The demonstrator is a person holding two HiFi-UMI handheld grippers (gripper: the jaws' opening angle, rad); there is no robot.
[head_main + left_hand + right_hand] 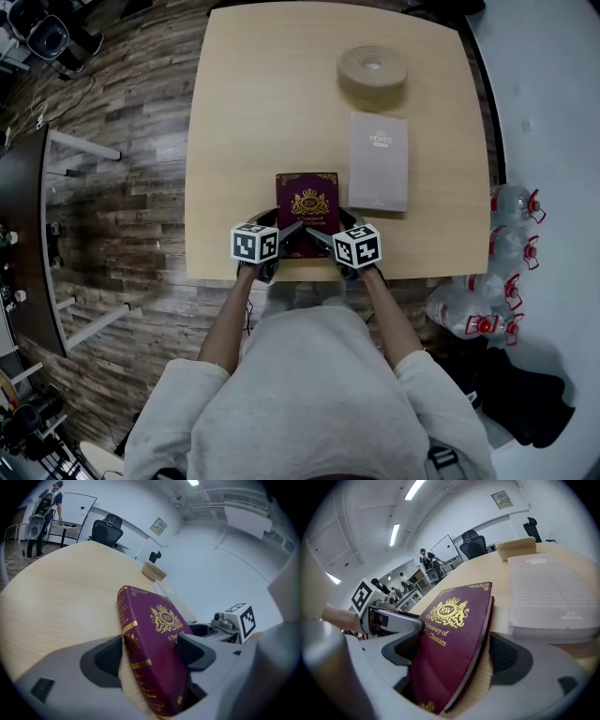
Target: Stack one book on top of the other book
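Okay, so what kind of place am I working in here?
Most likely an open-plan office or lab workroom. A black swivel office chair stands beyond the pale wooden table, long fluorescent strip lights run across the ceiling, and several people stand in the background.

Place read as an open office workroom: a black swivel office chair stood behind the pale wooden table, long fluorescent ceiling strip lights ran overhead, a small framed notice hung on white wall, and people stood farther back.
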